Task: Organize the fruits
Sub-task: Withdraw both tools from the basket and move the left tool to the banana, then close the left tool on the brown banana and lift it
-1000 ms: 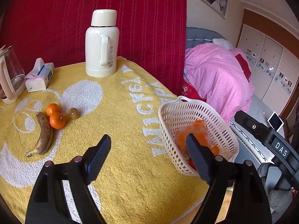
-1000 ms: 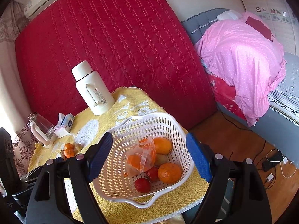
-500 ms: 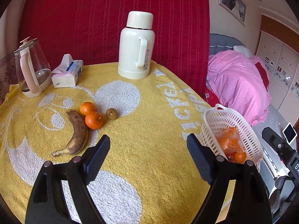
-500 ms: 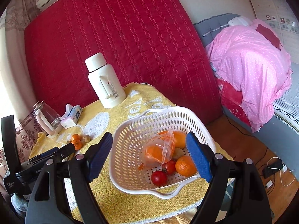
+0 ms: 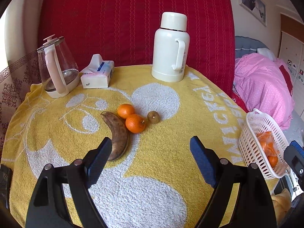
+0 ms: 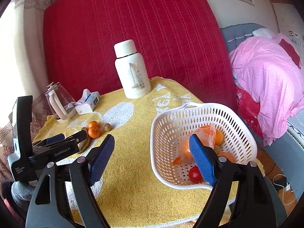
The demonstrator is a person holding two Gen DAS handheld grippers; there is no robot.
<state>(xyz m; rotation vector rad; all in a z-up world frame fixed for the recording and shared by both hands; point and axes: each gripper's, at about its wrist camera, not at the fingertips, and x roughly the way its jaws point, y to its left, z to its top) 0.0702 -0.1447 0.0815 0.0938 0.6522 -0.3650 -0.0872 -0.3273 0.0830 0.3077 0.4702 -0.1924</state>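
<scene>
Towel (image 5: 171,152) in yellow and white covers the whole tabletop in front of you, and its edge drops off at the left, at the right and toward you. Along the far side, from left to right, stand a glass kettle (image 5: 57,66), a tissue box (image 5: 97,75) and a white thermos (image 5: 171,47), all backed by a red quilted panel (image 5: 133,19). That far row leaves the middle of the towel open.

Your loose fruit sits left of centre: a browned banana (image 5: 116,134), two tangerines (image 5: 125,110) (image 5: 135,123) touching each other and the banana, and a small brown fruit (image 5: 153,116) just beside them, apart. Bare towel stretches from there to the white basket (image 6: 190,114), which sits at the right edge of the table. Inside it you have a clear bag of oranges (image 6: 190,144), loose oranges and a red fruit (image 6: 194,173).

Your left gripper (image 5: 150,152) hovers above the towel with its jaws wide apart and nothing between them; its left finger overlaps the banana's near end in view, and you cannot tell if it touches. Your right gripper (image 6: 152,150) is also spread wide and empty, its right finger in front of the basket's contents.
</scene>
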